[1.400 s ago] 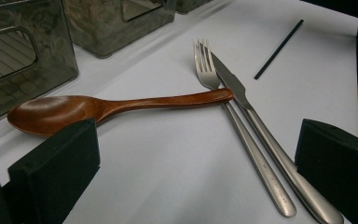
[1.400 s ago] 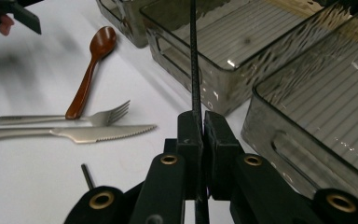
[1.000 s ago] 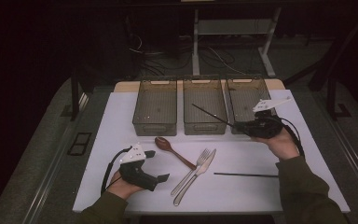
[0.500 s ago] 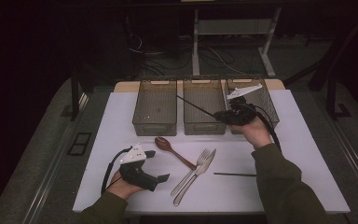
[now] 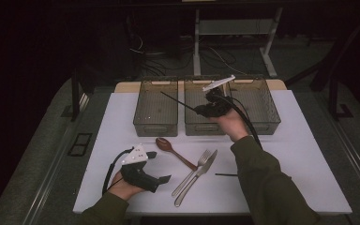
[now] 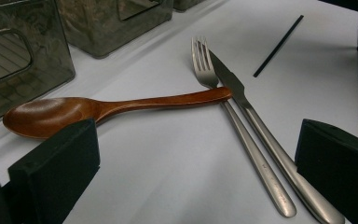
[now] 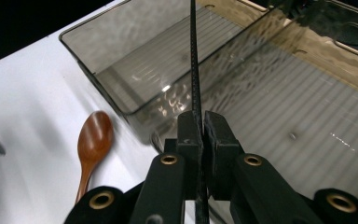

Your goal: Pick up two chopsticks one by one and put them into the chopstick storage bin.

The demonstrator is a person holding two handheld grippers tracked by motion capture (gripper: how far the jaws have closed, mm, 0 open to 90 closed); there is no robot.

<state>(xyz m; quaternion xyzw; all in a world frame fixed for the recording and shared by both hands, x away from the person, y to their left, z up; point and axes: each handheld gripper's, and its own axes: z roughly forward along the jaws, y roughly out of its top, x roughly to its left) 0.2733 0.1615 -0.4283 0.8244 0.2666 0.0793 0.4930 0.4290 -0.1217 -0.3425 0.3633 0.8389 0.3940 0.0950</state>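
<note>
Right hand-held gripper clamps a thin black chopstick above the bins.

In the high view the right hand-held gripper hangs over the middle bin of three clear bins, its jaws pressed together on the chopstick, which slants up and left over the left bin; the right bin stands just beside. The right gripper view shows the chopstick pinched between the black pads (its far end runs out of the top edge). The left hand-held gripper rests low on the white table, jaws apart and holding nothing, near the wooden spoon, fork and knife. A second chopstick lies on the table beyond the knife.
</note>
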